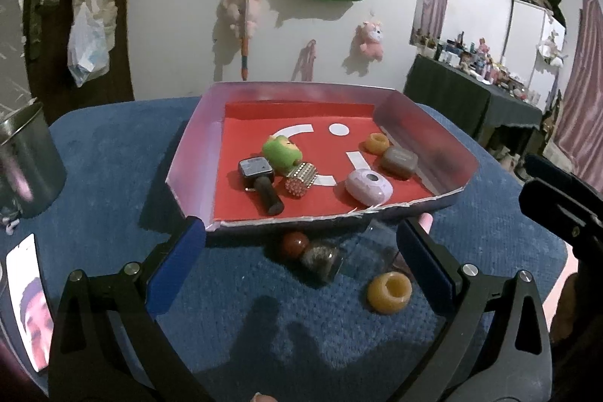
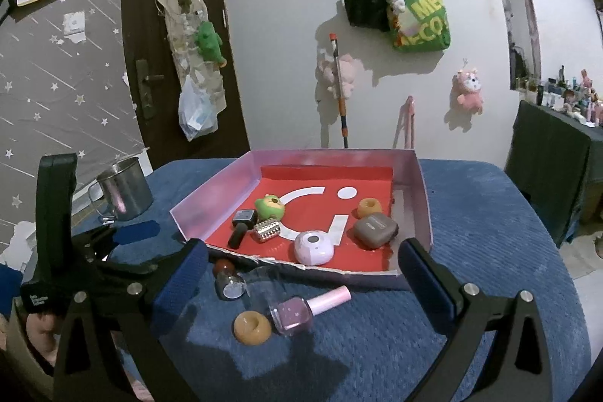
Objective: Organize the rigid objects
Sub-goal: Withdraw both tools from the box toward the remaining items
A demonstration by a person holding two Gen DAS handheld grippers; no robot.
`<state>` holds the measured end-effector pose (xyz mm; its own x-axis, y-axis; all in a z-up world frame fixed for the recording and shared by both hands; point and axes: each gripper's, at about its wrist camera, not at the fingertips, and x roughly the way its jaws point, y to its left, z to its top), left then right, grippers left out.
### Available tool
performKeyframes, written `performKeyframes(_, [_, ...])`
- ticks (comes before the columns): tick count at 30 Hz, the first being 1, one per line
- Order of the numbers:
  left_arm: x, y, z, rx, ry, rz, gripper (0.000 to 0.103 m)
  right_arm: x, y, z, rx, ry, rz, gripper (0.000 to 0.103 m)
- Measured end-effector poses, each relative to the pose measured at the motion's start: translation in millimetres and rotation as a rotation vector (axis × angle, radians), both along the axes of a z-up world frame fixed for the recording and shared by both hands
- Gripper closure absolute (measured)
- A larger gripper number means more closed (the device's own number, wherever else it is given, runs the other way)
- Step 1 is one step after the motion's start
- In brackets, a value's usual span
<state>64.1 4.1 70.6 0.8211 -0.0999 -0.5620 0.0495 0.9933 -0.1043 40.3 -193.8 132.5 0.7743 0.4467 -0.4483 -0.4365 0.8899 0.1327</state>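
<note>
A shallow box (image 1: 196, 138) (image 2: 211, 191) with a red floor sits on the blue table. It holds a green frog toy (image 1: 282, 151), a small black microphone (image 1: 260, 181), a studded cylinder (image 1: 301, 181), a lilac case (image 1: 369, 185), a grey-brown case (image 1: 399, 161) and an amber ring (image 1: 377, 142). In front of the box lie a small glass jar with a red ball cap (image 1: 312, 251) (image 2: 228, 279), another amber ring (image 1: 389, 292) (image 2: 251, 326) and a pink nail polish bottle (image 2: 305, 309). My left gripper (image 1: 301, 270) and right gripper (image 2: 305, 289) are open and empty above these loose items.
A steel mug (image 1: 26, 164) (image 2: 122, 191) stands at the table's left. A phone (image 1: 28, 304) lies at the front left edge. A dark dresser with small bottles (image 1: 482, 85) stands at the right. Bags and plush toys hang on the wall behind.
</note>
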Motion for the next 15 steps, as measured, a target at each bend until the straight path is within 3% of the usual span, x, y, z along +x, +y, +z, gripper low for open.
performKeyframes(6, [-10.2,1.3,-12.4,-0.028,0.009,0.006,0.0,-15.4,2.2,-11.1,-0.044,0.002,-0.041,0.0])
performKeyframes(15, [-12.2,-2.2,-39.0,-0.041,0.092,-0.017,0.0,-19.9,0.3,-44.8,-0.066,0.106,-0.052,0.0])
